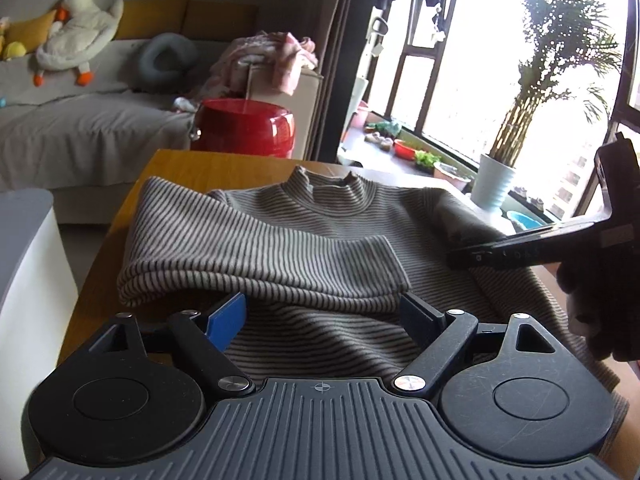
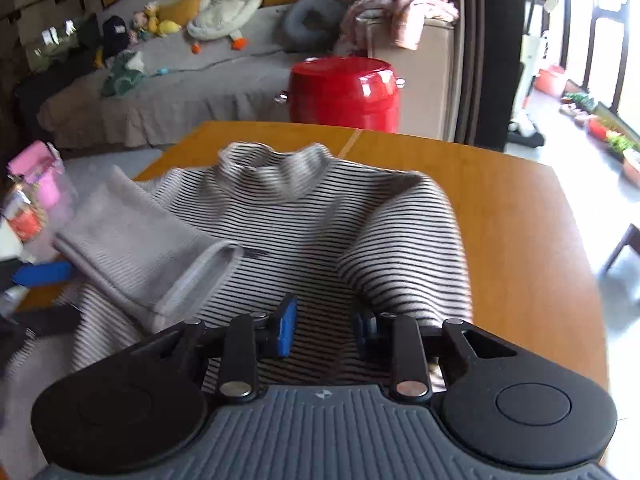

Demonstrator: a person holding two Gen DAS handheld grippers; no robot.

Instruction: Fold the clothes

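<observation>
Daylight floods through a tall window (image 1: 472, 72) on the right, with a potted palm (image 1: 496, 184) on the sill, while a grey-covered sofa (image 1: 72, 120) holding a plush duck (image 1: 76, 32) runs along the back wall. A red drum-shaped stool (image 1: 244, 128) stands between sofa and wooden table (image 2: 520, 240).

On the table lies a striped sweater (image 1: 320, 232), collar facing away from the cameras, filling most of the tabletop's near half. Its left sleeve (image 1: 256, 256) is folded across the chest, cuff end pointing toward the middle.

The left claw (image 1: 324, 312) points downward at a shallow slant over the sweater's lower body, just beneath the folded sleeve. Its blue pads (image 1: 228, 316) are spread wide and released, with only flat fabric showing between them and nothing gripped.

The right claw (image 2: 326, 330) tilts more steeply down over the sweater's right side, near the bunched right sleeve (image 2: 404, 264). In its own view, which is motion-blurred, a gap with striped cloth behind it shows between the pads (image 2: 286, 330). From the left camera, it reaches in from the right edge, held by a dark-gloved hand (image 1: 592, 300), with the fingers (image 1: 480, 258) pressed nearly together at the sleeve's fabric; whether cloth is actually pinched I cannot tell.
</observation>
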